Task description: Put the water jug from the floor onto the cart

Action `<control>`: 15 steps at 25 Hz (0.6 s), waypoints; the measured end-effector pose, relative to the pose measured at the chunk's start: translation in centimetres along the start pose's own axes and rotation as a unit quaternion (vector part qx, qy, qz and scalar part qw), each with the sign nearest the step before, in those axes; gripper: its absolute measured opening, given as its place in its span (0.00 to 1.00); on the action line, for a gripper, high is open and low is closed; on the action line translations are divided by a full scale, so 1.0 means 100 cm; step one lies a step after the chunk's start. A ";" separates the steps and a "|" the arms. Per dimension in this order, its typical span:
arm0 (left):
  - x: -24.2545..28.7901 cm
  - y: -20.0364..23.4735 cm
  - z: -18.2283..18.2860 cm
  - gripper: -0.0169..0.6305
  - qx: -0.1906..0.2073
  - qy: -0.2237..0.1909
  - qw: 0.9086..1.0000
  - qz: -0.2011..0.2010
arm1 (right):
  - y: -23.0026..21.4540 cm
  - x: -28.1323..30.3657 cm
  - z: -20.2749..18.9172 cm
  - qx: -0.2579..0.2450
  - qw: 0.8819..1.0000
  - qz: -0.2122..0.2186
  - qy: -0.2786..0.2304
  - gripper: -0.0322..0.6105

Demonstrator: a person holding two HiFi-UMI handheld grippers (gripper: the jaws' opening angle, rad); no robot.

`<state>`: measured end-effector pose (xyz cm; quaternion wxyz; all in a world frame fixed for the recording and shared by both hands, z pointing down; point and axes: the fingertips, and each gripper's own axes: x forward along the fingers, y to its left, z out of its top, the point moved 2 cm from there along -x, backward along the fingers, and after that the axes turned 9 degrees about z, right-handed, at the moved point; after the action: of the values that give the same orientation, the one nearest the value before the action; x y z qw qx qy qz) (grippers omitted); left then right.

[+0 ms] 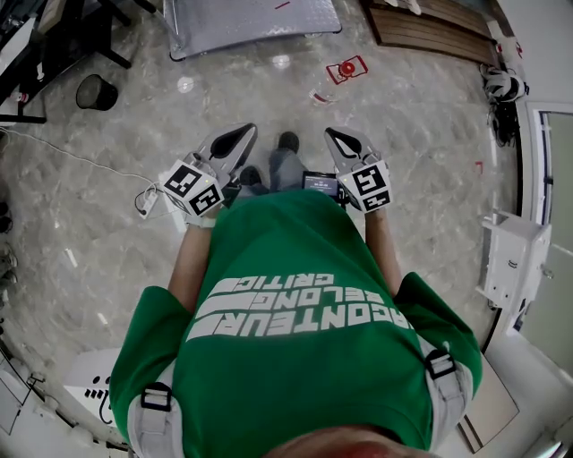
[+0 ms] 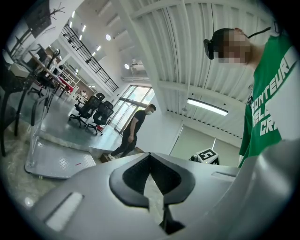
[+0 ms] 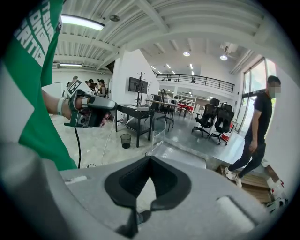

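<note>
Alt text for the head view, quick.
A person in green holds the left gripper and right gripper, both shut and empty, over a marble floor. A flat metal cart lies ahead, a black bin to its left.

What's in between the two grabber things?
In the head view, the person's grey trouser leg and dark shoes show between the left gripper and the right gripper.

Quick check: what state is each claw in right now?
Left claw: closed, holding nothing.
Right claw: closed, holding nothing.
</note>
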<state>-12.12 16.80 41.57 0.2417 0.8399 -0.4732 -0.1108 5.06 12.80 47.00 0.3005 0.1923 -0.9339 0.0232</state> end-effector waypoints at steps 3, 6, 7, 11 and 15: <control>0.004 0.007 0.000 0.05 0.000 0.004 1.000 0.001 | -0.008 0.006 -0.003 0.006 1.000 -0.002 0.002 0.04; 0.008 0.016 0.003 0.05 0.001 0.003 1.000 0.008 | -0.015 0.014 -0.002 0.004 1.000 0.000 0.002 0.04; 0.010 0.020 0.005 0.05 0.001 0.002 1.000 0.010 | -0.018 0.016 0.000 0.002 1.000 0.000 0.001 0.04; 0.023 0.027 0.013 0.05 0.008 0.005 1.000 0.011 | -0.036 0.023 0.007 0.013 1.000 -0.001 -0.015 0.04; 0.038 0.037 0.019 0.05 0.012 0.011 1.000 0.008 | -0.061 0.030 0.011 0.041 0.998 -0.008 -0.039 0.04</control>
<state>-13.64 11.43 41.97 0.2379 0.8401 -0.4784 -0.0939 4.46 5.97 47.32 0.2563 0.2129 -0.9414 0.0515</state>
